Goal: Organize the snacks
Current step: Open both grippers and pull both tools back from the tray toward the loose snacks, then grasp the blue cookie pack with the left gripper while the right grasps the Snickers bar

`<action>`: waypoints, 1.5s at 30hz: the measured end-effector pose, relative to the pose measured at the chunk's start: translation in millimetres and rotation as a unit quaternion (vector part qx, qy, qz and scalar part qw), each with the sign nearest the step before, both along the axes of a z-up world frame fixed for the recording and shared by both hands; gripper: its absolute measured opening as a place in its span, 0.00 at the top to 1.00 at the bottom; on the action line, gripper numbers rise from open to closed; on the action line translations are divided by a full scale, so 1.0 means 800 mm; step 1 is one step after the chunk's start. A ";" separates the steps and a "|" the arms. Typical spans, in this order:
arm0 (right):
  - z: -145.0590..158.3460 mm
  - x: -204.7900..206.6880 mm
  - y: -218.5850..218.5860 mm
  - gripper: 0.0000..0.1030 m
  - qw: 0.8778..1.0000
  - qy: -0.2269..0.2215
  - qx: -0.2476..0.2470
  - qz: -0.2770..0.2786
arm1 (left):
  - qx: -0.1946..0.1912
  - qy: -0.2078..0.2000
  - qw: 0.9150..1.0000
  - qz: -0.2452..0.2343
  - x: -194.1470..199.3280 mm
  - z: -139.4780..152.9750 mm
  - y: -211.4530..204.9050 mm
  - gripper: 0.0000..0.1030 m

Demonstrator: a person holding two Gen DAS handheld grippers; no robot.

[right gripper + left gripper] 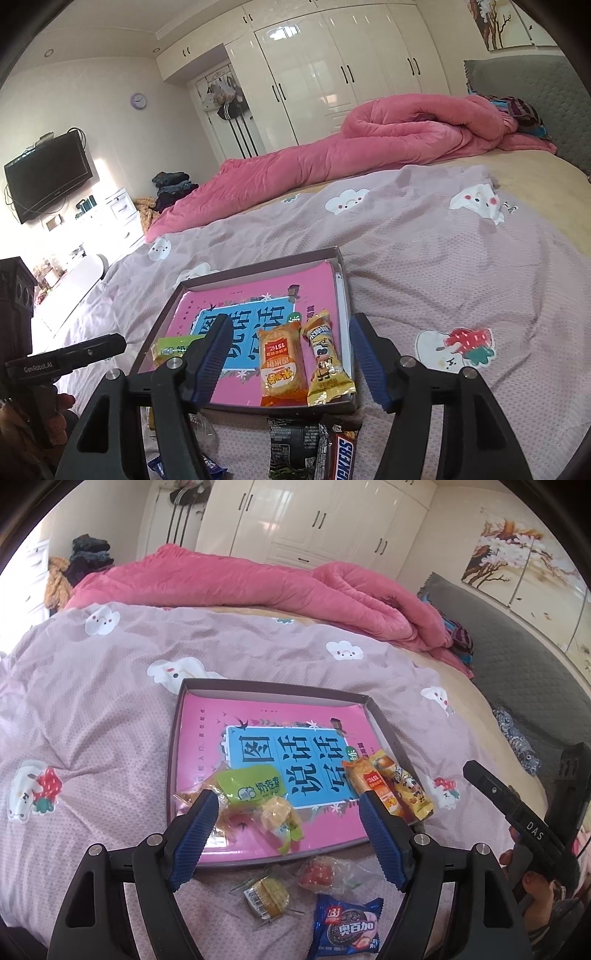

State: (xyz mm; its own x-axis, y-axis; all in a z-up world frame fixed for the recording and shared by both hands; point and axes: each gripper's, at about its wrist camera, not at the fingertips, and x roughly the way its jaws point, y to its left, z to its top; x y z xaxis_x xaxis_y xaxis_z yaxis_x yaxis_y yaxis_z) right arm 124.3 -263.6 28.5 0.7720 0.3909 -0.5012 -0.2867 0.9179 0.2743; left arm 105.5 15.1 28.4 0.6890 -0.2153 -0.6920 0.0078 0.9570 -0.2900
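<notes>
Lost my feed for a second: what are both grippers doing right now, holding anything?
Left gripper: open, fingers spread above the near edge of the box, holding nothing.
Right gripper: open, holding nothing.

Shallow box (pixel 384 723) with pink printed floor — lay flat on the bedspread. Inside, near corner: orange packet (pixel 282 363) and yellow bar (pixel 327 363), side by side; opposite corner: green packet (pixel 253 784) among clear-wrapped sweets (pixel 280 818). Outside, before the rim: blue cookie pack (pixel 345 928), round cake (pixel 266 895), red sweet (pixel 317 877), Snickers bar (pixel 341 456), dark packet (pixel 291 448).
</notes>
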 end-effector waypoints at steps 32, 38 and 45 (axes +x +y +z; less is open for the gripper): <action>-0.006 -0.045 0.022 0.28 0.999 0.021 -0.028 0.020 | 0.039 0.030 0.998 -0.032 -0.043 -0.013 -0.036 0.22; -0.009 -0.051 0.022 0.28 0.999 0.028 -0.037 0.016 | 0.044 0.037 0.998 -0.040 -0.048 -0.016 -0.043 0.22; -0.012 -0.053 0.020 0.28 0.998 0.037 -0.043 0.012 | 0.052 0.044 0.996 -0.050 -0.054 -0.020 -0.049 0.22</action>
